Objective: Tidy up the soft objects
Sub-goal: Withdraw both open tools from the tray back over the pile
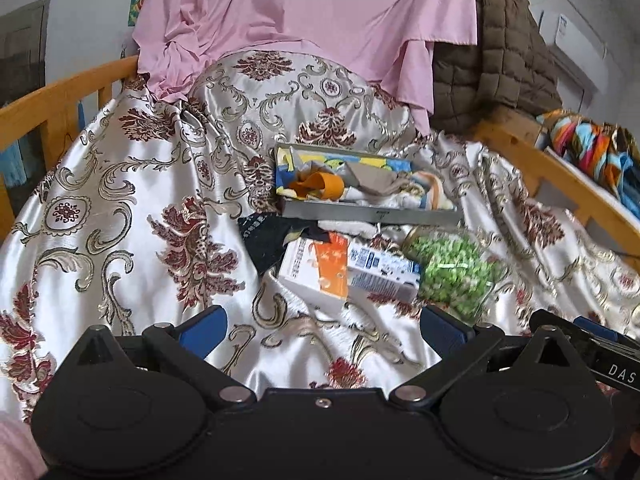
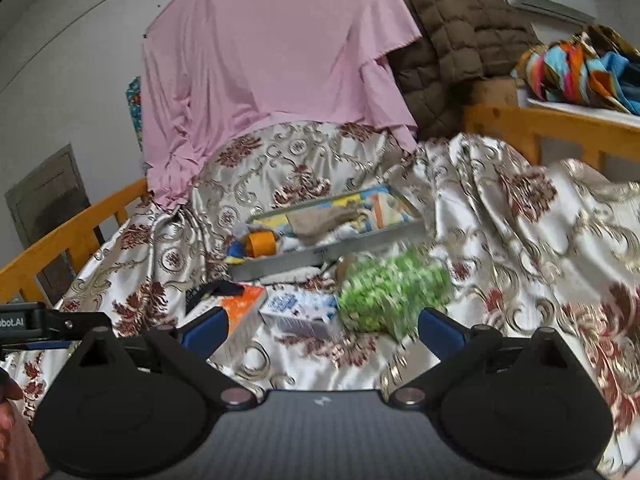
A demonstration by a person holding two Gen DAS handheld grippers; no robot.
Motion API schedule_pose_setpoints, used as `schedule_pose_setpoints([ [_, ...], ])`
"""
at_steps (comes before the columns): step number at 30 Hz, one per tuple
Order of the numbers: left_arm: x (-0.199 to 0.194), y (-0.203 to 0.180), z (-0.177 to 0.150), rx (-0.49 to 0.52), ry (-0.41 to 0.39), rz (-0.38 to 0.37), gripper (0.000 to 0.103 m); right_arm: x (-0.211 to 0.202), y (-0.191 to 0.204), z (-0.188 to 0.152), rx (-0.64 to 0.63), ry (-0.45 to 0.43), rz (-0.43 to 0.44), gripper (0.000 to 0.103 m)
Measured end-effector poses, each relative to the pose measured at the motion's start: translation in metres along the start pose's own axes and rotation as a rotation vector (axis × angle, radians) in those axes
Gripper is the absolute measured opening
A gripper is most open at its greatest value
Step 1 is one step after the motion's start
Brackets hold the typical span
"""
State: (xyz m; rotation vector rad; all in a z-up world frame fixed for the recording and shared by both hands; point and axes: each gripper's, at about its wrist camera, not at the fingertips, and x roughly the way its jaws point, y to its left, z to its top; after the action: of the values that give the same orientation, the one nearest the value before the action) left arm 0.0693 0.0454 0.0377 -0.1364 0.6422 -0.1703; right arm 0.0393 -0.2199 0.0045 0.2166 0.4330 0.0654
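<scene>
A grey tray lies on the patterned satin bedspread and holds several small soft cloths, among them an orange one and a beige one. In front of the tray lie a dark sock, an orange and white carton, a blue and white carton and a jar of green pieces. My left gripper is open and empty, short of the cartons. My right gripper is open and empty, close to the cartons and jar.
A pink sheet and a brown quilted jacket hang at the back. Wooden bed rails run along both sides. A colourful striped cloth lies beyond the right rail.
</scene>
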Motion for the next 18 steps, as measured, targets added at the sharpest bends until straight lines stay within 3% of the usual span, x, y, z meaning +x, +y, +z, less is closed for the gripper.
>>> schedule_pose_setpoints([
  [12,0.015,-0.015,-0.013,0.108,0.106,0.093,0.102,0.005,0.012,-0.022,-0.066,0.092,0.005,0.103],
  [18,0.019,-0.013,-0.011,0.101,0.124,0.133,0.102,0.009,0.016,-0.025,-0.077,0.121,0.020,0.103],
])
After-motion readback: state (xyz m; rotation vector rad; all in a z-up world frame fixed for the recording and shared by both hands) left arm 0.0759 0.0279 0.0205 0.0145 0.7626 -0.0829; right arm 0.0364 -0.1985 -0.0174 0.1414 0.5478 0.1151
